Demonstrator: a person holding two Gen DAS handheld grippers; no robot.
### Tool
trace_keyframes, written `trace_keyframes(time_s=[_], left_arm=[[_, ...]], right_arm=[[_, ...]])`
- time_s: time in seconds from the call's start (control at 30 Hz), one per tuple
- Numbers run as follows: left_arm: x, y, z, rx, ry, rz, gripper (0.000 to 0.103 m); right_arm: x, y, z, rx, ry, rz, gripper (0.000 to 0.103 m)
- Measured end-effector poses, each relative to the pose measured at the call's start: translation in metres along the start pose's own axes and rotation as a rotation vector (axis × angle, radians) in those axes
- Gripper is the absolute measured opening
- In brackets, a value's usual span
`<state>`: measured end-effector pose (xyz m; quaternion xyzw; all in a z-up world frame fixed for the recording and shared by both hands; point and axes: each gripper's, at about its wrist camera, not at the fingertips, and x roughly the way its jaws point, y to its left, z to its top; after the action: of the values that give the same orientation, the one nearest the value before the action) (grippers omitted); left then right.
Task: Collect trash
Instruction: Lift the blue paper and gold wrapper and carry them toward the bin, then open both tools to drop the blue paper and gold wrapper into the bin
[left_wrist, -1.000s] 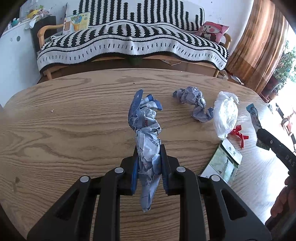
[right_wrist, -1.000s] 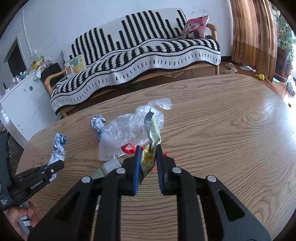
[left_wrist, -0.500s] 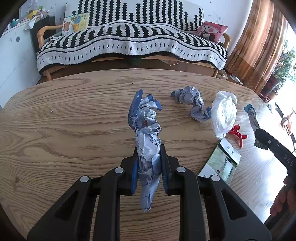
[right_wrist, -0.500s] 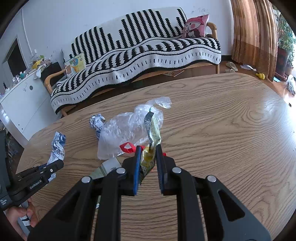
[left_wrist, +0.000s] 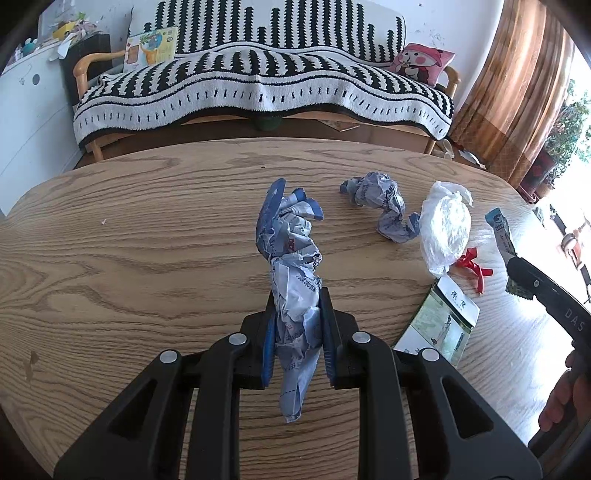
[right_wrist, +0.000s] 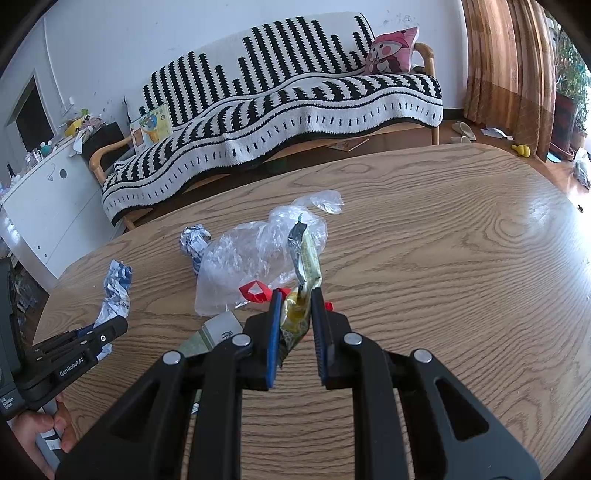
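My left gripper (left_wrist: 297, 314) is shut on a long crumpled blue-and-white paper (left_wrist: 291, 258), held just above the wooden table (left_wrist: 129, 258). In the right wrist view my right gripper (right_wrist: 293, 314) is shut on a yellow-green snack wrapper (right_wrist: 304, 266) that sticks up between the pads. On the table lie a second crumpled paper ball (left_wrist: 380, 206), a clear plastic bag (left_wrist: 445, 229), a red ribbon (left_wrist: 472, 264) and a flat green-and-white packet (left_wrist: 443, 325). The same bag (right_wrist: 255, 254) and paper ball (right_wrist: 194, 242) lie just beyond the right gripper.
A sofa with a black-and-white striped cover (left_wrist: 258, 85) and a pink cushion (left_wrist: 421, 62) stands beyond the table. A white cabinet (right_wrist: 48, 199) is at the left, brown curtains (right_wrist: 513, 66) at the right. A hand (right_wrist: 44, 432) holds the left gripper's handle.
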<state>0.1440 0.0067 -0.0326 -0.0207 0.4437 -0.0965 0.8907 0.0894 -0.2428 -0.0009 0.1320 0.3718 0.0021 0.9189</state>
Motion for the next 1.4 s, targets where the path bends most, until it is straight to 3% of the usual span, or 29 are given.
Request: trace_keyframes(time_s=[0.37,0.57,0.83,1.03,1.2,1.4], left_arm=[[-0.004,-0.003,0.003,-0.003,-0.010,-0.002,0.020],[-0.018,-0.016,0.007,0.003,-0.034,-0.041,0.020],[-0.050,-0.044,-0.014,0.028,-0.083,-0.093,0.020],[-0.081,-0.110,-0.053,0.124,-0.060,-0.195,0.020],[-0.104,-0.190,-0.087,0.238,-0.018,-0.303,0.020],[-0.121,-0.291,-0.128,0.376,0.042,-0.412,0.020]], right_arm=[[0.002,0.002,-0.001,-0.001,0.006,0.001,0.016],[-0.001,0.004,-0.003,0.012,0.001,0.017,0.016],[-0.057,-0.008,-0.024,-0.010,-0.036,0.016,0.016],[-0.139,-0.075,-0.067,-0.009,-0.052,-0.099,0.016],[-0.228,-0.151,-0.113,0.034,-0.093,-0.219,0.016],[-0.293,-0.237,-0.168,0.155,-0.109,-0.292,0.016]])
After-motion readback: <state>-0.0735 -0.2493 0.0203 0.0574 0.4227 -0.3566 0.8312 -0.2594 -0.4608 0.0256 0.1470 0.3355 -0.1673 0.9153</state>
